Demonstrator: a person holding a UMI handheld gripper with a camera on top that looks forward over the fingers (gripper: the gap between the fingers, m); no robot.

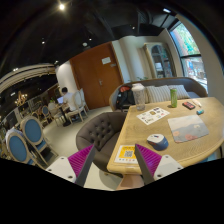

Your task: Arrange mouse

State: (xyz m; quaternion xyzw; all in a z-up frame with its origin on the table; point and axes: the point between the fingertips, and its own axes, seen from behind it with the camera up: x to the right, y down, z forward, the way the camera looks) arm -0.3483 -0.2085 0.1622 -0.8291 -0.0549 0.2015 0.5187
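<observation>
A small rounded white and blue thing, which looks like the mouse, lies on the wooden table ahead and to the right of my fingers. A grey mouse pad lies just beyond it to the right. My gripper is open and empty, held over the table's near corner. Its magenta pads stand wide apart. A yellow card with a printed code lies on the table between the fingers, just ahead of them.
A booklet, a green cup and a red item lie farther back on the table. A dark tufted chair stands at the table's left. Blue chairs, a seated person and a sofa lie beyond.
</observation>
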